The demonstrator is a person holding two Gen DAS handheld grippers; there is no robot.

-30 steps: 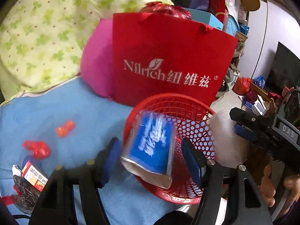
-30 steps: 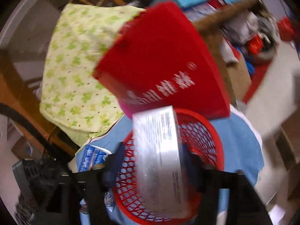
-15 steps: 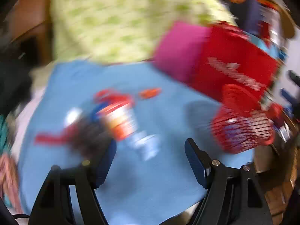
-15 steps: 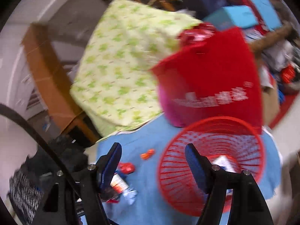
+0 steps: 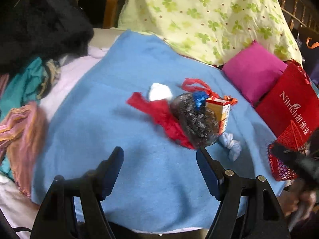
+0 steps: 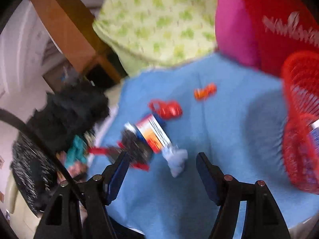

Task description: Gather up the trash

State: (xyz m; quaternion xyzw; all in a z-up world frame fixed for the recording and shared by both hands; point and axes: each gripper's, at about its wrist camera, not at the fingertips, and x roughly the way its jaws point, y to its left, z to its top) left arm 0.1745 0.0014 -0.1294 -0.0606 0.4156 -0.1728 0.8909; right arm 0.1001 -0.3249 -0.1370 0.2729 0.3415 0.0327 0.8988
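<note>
A heap of trash lies on the blue blanket (image 5: 111, 119): a dark speckled bag (image 5: 194, 121), a red wrapper (image 5: 159, 111), a white wad (image 5: 159, 91), an orange-and-white carton (image 5: 218, 111) and a pale blue twisted wad (image 5: 231, 143). My left gripper (image 5: 159, 159) hangs open just in front of the heap, with nothing between its fingers. My right gripper (image 6: 162, 157) has its jaws closing. The pale wad (image 6: 176, 159) shows in its gap on the blanket, and the pads do not touch it. The carton (image 6: 153, 135) lies just beyond. The red mesh basket (image 6: 299, 119) stands at the right and holds packets.
A red paper bag (image 5: 293, 103) and a pink cushion (image 5: 253, 69) stand behind the basket (image 5: 287, 145). A green-patterned quilt (image 5: 209, 16) rises at the back. Loose clothes (image 5: 24, 119) and a black garment (image 5: 43, 23) lie left of the blanket. An orange wrapper (image 6: 205, 91) lies farther back.
Both grippers held packets over the red basket a second ago and now stand empty. Both have swung left, away from the basket, to the trash heap on the blanket.
</note>
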